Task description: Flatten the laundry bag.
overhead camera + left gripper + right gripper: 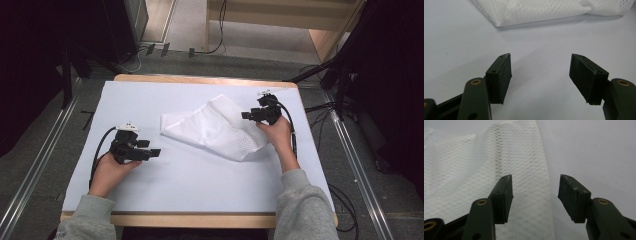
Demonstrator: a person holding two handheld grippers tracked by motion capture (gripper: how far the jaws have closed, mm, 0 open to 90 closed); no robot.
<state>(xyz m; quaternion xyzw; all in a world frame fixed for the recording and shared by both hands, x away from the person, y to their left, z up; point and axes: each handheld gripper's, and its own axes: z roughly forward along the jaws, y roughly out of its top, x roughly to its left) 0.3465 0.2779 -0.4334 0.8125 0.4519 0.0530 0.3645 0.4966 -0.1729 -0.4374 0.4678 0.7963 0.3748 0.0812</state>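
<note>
Cloth: a white mesh cloth (216,127) lies crumpled and partly folded on the surface (200,175), toward its far middle – one corner reaches out toward the right hand's side.
Surface: pale sheet over a wooden top (the wood edge shows at front and back).
Left gripper: the left gripper (150,150) sits low over the bare surface, near the cloth's left edge but apart from it.
Left fingers: spread wide in the left gripper view, nothing between the pads (502,77); the cloth's folded edge (529,12) lies beyond them, well clear of the tips.
Right gripper: the right gripper (247,115) is at the cloth's right edge, pointing in toward it.
Right fingers: standing wide – in the right gripper view the mesh (499,170) runs under the left-hand finger (504,197) and into the gap, while the other finger is over bare surface; the pads do not press on it.
Hands: each gripper is held from behind by a hand in a grey sleeve (300,200).
</note>
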